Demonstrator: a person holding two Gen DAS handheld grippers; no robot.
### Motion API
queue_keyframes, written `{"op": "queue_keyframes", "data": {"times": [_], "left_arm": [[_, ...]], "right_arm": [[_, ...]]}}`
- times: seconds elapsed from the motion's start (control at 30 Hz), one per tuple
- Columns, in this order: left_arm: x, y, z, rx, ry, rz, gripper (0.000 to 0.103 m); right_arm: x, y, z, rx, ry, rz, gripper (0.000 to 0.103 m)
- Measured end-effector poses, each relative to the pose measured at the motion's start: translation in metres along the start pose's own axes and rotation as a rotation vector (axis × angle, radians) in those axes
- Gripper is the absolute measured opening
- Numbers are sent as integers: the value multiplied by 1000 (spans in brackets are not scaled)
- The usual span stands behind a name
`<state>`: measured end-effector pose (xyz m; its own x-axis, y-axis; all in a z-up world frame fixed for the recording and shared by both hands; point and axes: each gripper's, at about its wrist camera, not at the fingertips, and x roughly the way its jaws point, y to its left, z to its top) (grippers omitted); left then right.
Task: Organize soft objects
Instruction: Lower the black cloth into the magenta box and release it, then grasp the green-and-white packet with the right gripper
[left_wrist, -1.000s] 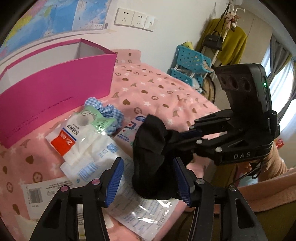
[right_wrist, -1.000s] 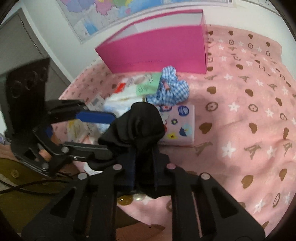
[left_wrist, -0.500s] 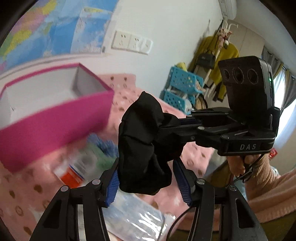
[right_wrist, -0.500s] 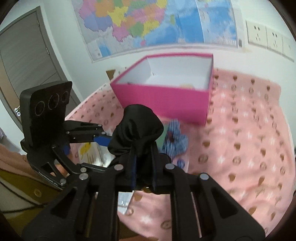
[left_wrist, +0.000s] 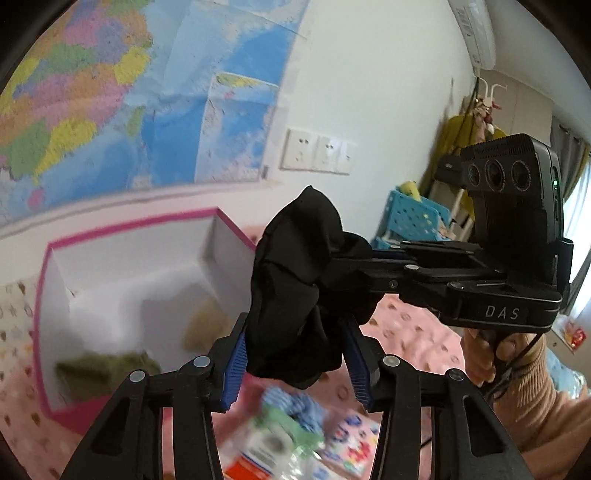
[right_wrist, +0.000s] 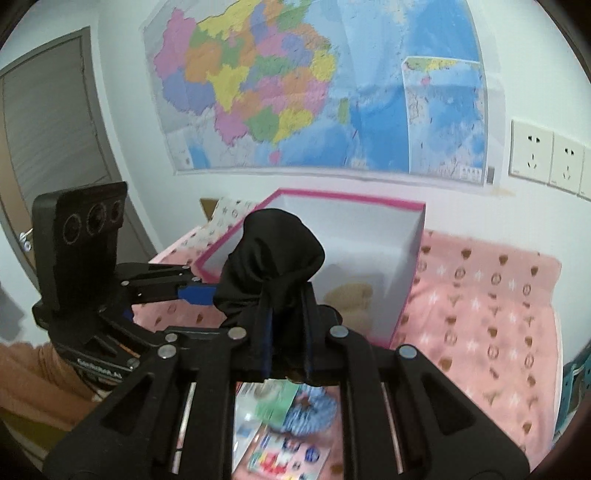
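We see the bed (right_wrist: 480, 306), covered in a pink blanket with brown and white motifs, running along the wall under a large map (right_wrist: 314, 88). Toward the bed's wall-side edge stands the pink box (right_wrist: 406, 291), open at the top with white inner walls; a blurred tan soft thing (right_wrist: 347, 295) lies inside it, and in the left wrist view a greenish one (left_wrist: 107, 365) too. Our black cloth (left_wrist: 295, 291) hangs in the air in front of the box, above the bed, bunched into a lump. The right gripper (right_wrist: 286, 328) has its jaws closed nearly together on the lower part of the cloth, which bulges out above the two fingers. The left gripper (left_wrist: 295, 365) has its jaws set wider, with the blue pads (left_wrist: 233, 363) on either side of the cloth's lower end; the left pad seems to touch the fabric, but we cannot tell whether these jaws truly squeeze it. In the left wrist view the right gripper reaches in from the right, held by a hand in a peach sleeve. Below the cloth, nearer the bed's front edge, lie a blue checked scrunchie (right_wrist: 310, 410) and some blurred packets (left_wrist: 266, 443) beside it.
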<state>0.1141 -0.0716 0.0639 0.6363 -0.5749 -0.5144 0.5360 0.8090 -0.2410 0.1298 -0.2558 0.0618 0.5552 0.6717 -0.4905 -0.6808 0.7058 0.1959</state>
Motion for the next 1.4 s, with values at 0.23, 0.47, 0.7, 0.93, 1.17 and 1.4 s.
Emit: {"op": "queue_keyframes", "data": {"times": [0.23,0.47,0.7,0.93,1.17,1.4], "left_arm": [[23,25,22,-15,3,43,48],[54,48,24,-83,62,62,48],[80,60,15,-129,128,91,51],[66,63,8,-124,100,162,56],[26,51,-5,-81,28,182,56],[-4,35,-32,-62,23,148,58]], "right_arm": [[30,-21,28,16,5,-21,15],[60,-43,30,57,54,-37,15],[84,-63,22,110,123,-84,26],[74,-72,15,137,105,-164,52],[41,-55,-1,133,67,-103,53],[9,-24,-24,105,55,5,55]]}}
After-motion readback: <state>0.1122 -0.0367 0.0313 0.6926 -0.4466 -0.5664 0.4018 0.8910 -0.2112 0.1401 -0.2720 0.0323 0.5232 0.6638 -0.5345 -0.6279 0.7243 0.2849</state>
